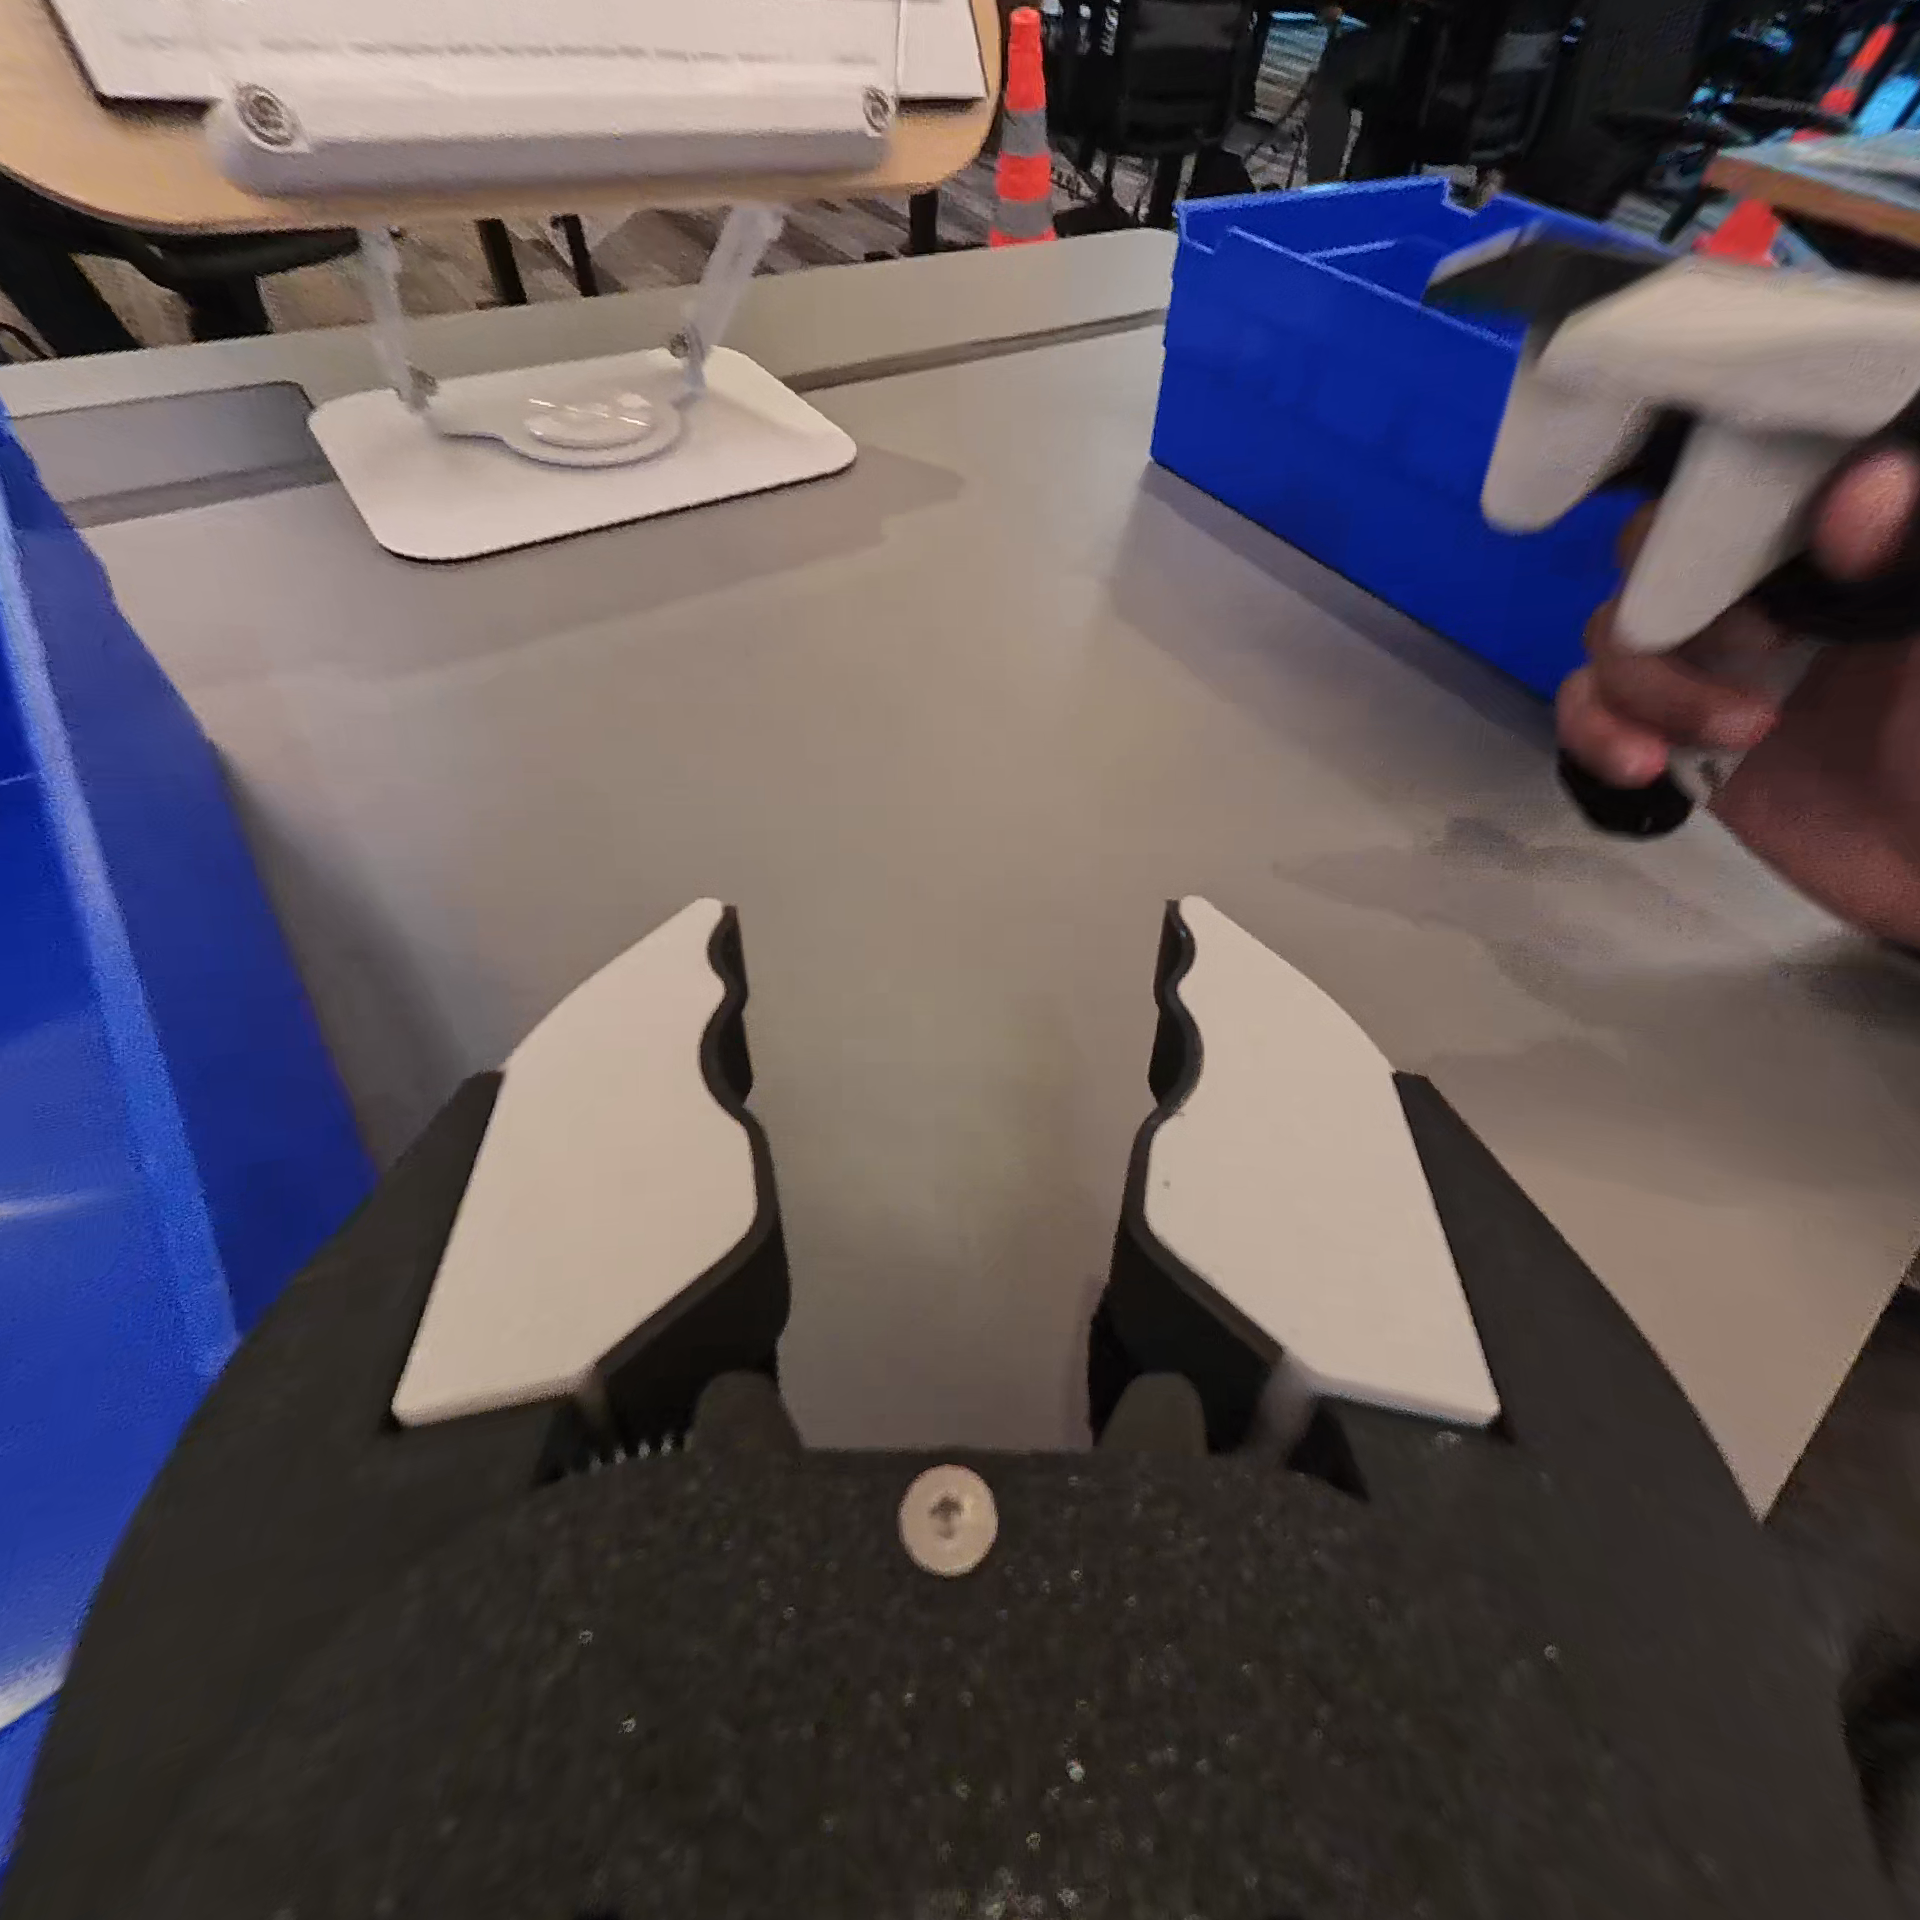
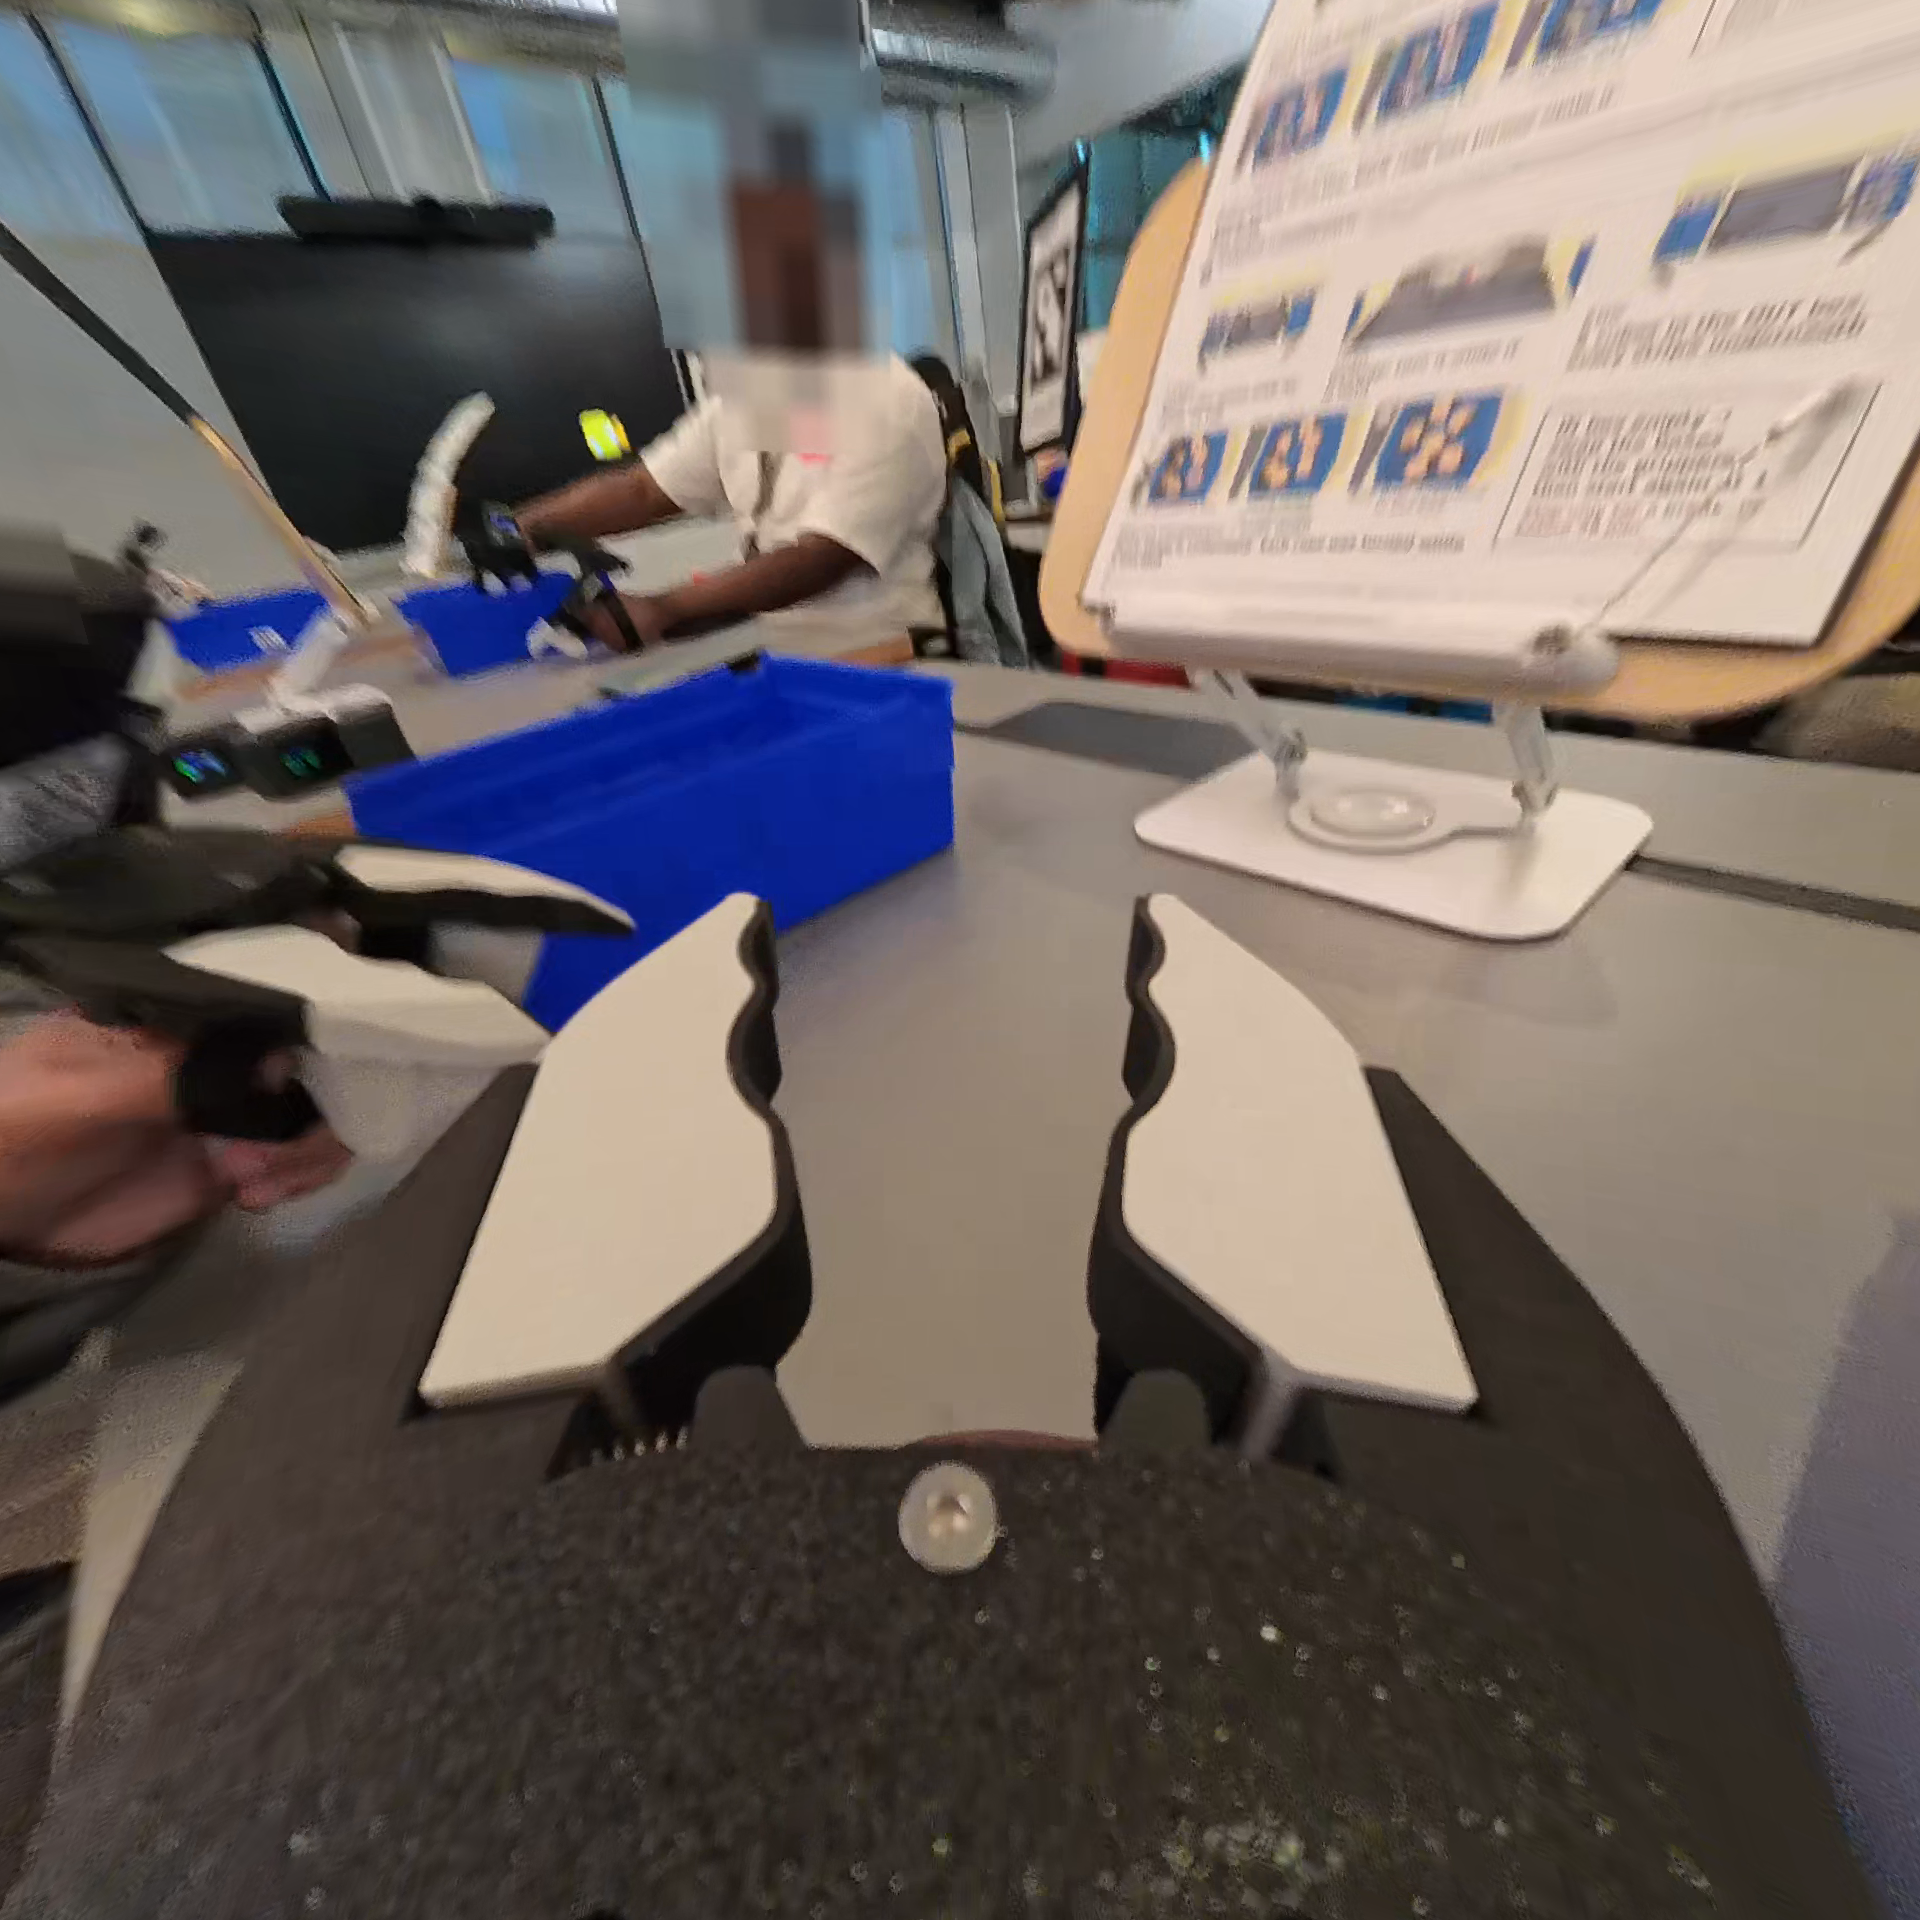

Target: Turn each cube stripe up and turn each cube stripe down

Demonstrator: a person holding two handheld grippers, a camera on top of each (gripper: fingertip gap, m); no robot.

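Both grippers held parted and empty above the grey table (image 1: 935, 675)

Left gripper (image 1: 951, 914) and right gripper (image 2: 951, 909) are spread; no cubes are seen beside the document stand (image 1: 582, 457), flanked by blue bins (image 1: 1351, 416)

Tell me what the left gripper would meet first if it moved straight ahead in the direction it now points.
Probably the white stand at the table's far edge. The left gripper is open, with only bare tabletop before it; depth is uncertain.
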